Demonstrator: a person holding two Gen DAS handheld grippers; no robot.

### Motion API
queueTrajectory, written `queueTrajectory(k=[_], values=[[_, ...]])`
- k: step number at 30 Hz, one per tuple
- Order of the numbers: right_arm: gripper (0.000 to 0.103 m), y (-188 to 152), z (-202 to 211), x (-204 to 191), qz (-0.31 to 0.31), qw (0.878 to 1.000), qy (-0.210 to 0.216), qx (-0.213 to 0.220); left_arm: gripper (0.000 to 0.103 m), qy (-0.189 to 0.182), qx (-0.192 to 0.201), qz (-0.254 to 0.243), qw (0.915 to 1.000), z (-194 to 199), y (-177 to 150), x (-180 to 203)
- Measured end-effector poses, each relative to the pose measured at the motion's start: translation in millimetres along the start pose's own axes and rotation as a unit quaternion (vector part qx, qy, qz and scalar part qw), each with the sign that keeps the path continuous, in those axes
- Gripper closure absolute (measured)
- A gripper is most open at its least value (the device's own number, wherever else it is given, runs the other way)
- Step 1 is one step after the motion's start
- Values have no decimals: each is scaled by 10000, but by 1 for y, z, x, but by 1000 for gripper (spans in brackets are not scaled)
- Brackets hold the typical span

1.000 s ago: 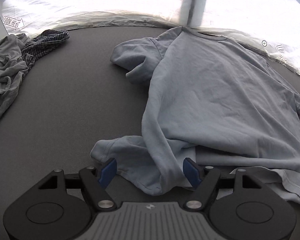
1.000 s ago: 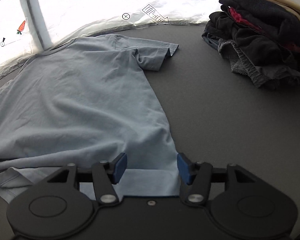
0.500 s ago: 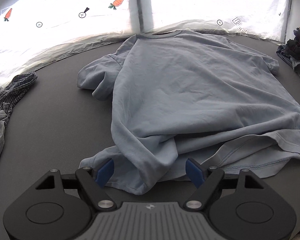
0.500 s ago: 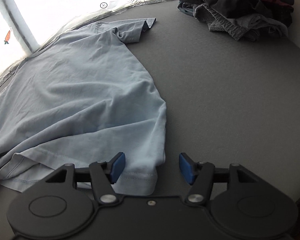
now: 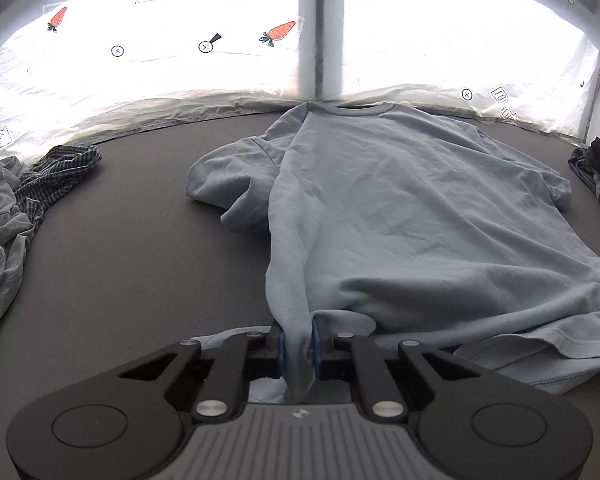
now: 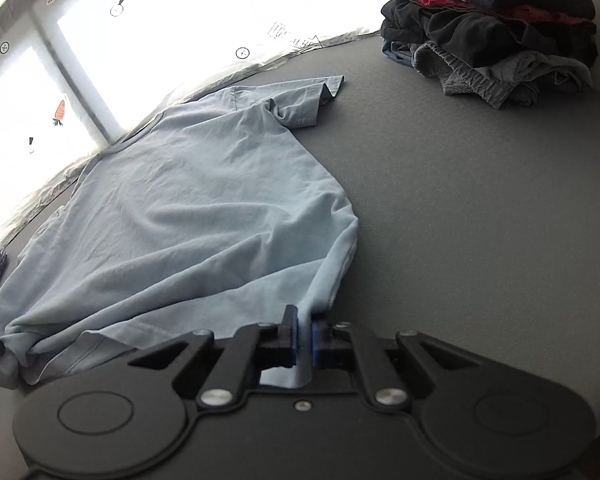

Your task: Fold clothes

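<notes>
A light blue T-shirt [image 5: 400,208] lies spread on the dark grey table [image 5: 140,240], collar toward the bright window. The sleeve on the left is crumpled and folded under. My left gripper [image 5: 298,332] is at the near hem on the left side, its jaws closing with a bunched fold of the shirt pinched between the blue pads. In the right wrist view the same T-shirt [image 6: 188,208] stretches away to the left. My right gripper [image 6: 304,320] is at the shirt's near right corner, its jaws closing tight on the hem fabric. Both corners are pulled up slightly.
A heap of grey garments [image 5: 4,216] and a checked cloth [image 5: 60,168] lie at the left. A stack of folded dark clothes [image 6: 492,32] stands at the far right. Bare table [image 6: 480,220] stretches right of the shirt. White sheeting with printed markers lines the window behind.
Both grippers went from wide open around the hem to clamped on it. The fabric now bunches between the pads and the near corners have drawn up and in.
</notes>
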State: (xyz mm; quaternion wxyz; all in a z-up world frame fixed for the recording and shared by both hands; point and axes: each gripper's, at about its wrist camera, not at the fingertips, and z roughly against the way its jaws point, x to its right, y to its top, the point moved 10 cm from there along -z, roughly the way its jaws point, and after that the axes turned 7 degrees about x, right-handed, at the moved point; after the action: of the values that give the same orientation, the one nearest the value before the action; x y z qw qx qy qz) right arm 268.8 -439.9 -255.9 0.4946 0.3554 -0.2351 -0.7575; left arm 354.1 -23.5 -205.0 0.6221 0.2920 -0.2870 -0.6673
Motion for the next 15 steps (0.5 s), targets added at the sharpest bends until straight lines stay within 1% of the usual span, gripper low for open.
queueTrajectory(k=[3, 6, 7, 9, 10, 11, 13, 14, 15], values=[[97, 19, 18, -1, -74, 9994, 191, 285, 93, 6, 214, 199, 9996, 23, 23, -9], [97, 43, 43, 3, -442, 9959, 431, 660, 96, -56, 501, 676, 9964, 52, 50, -22], [97, 51, 50, 4, -556, 9941, 511, 776, 102, -79, 616, 864, 9943, 62, 60, -29], [97, 64, 62, 7, -753, 9904, 649, 963, 103, -39, 793, 1085, 9909, 75, 70, -41], [97, 70, 66, 8, -842, 9886, 702, 1028, 103, 35, 808, 1133, 9903, 79, 71, -48], [97, 73, 67, 12, -915, 9877, 719, 1039, 103, 136, 731, 1130, 9908, 76, 67, -53], [97, 69, 61, 18, -830, 9913, 508, 888, 103, 456, 434, 1183, 9910, 64, 48, -64], [96, 62, 54, 22, -609, 9954, 210, 707, 103, 561, 283, 1215, 9906, 59, 39, -68], [95, 54, 47, 26, -343, 9981, -136, 498, 101, 559, 114, 1286, 9901, 54, 26, -70]])
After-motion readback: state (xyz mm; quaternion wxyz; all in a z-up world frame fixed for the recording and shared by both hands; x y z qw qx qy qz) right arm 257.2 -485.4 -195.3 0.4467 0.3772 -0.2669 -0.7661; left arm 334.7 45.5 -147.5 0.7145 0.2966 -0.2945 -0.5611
